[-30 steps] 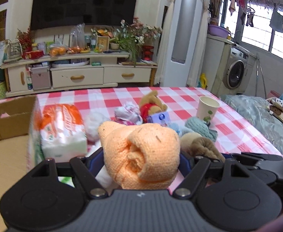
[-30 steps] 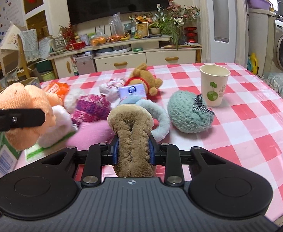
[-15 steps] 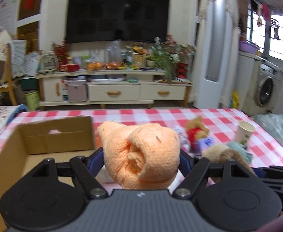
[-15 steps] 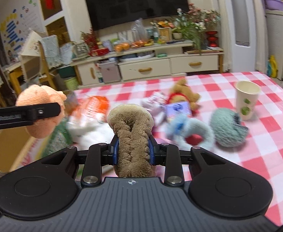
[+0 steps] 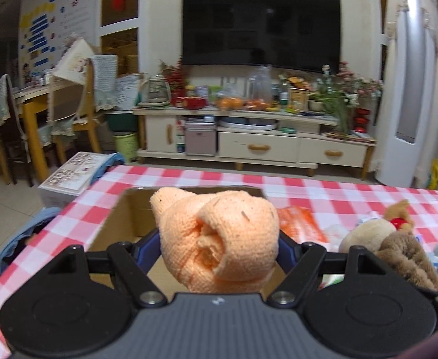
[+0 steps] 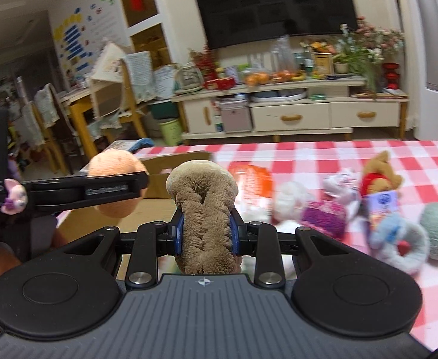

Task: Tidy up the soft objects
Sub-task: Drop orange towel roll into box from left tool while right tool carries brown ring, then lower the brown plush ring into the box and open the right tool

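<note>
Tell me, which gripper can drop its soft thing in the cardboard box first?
Probably the left gripper. Its orange knit roll hangs right over the open cardboard box. The right gripper, clamping the brown fuzzy item, sits beside the box, further off.

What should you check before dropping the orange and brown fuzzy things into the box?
1. Left gripper holds the orange knit bundle: ok.
2. Right gripper shut on the brown plush piece: ok.
3. Cardboard box open on top: ok.
4. Orange bundle over the box opening: ok, it hangs in front of the box's inside in the left view.
5. Brown piece over the box: cannot tell; the box sits behind it to the left.
6. Room inside the box: cannot tell, the bundle hides most of the floor.
</note>
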